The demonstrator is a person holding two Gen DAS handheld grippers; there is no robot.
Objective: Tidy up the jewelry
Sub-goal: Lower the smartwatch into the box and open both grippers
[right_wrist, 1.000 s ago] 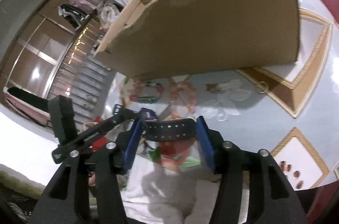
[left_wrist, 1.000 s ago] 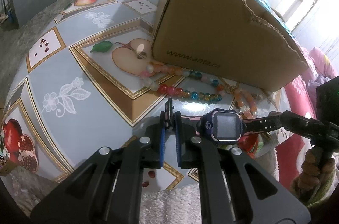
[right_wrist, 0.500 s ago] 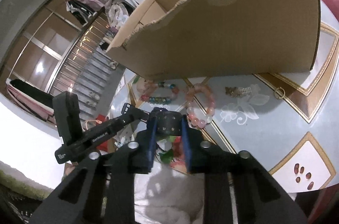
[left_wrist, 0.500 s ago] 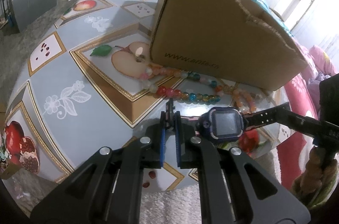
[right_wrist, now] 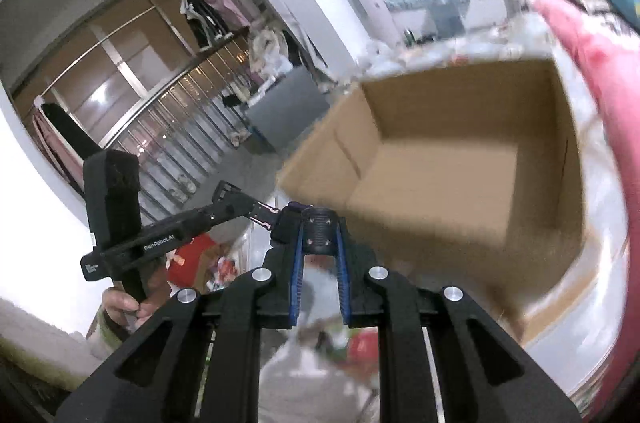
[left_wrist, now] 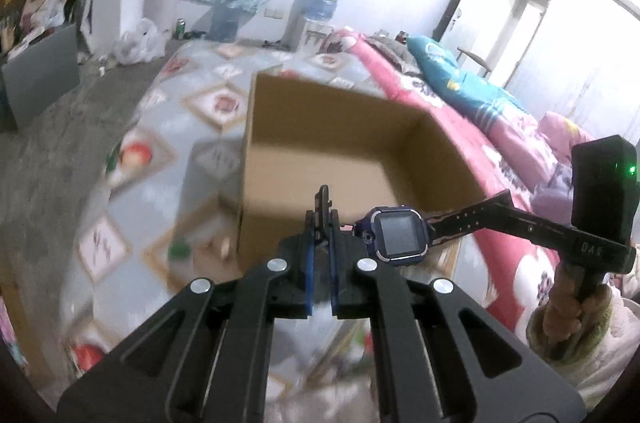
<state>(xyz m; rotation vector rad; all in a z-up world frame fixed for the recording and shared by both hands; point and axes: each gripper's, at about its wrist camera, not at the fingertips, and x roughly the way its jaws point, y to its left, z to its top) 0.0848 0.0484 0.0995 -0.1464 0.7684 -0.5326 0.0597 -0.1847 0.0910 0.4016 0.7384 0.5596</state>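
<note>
Stretching between both, the watch (left_wrist: 398, 237) is strap-pinched by left hand-held gripper (left_wrist: 321, 219) and right hand-held gripper (right_wrist: 319, 231).

1. The right gripper (right_wrist: 319, 241), wide around the watch (left_wrist: 398, 237) strap a second ago, has just closed its jaws onto it.
2. Both grippers rose with the watch; the cardboard box (left_wrist: 352, 159) now shows its open inside at mid-frame.
3. The beaded bracelets have left both views.
</note>
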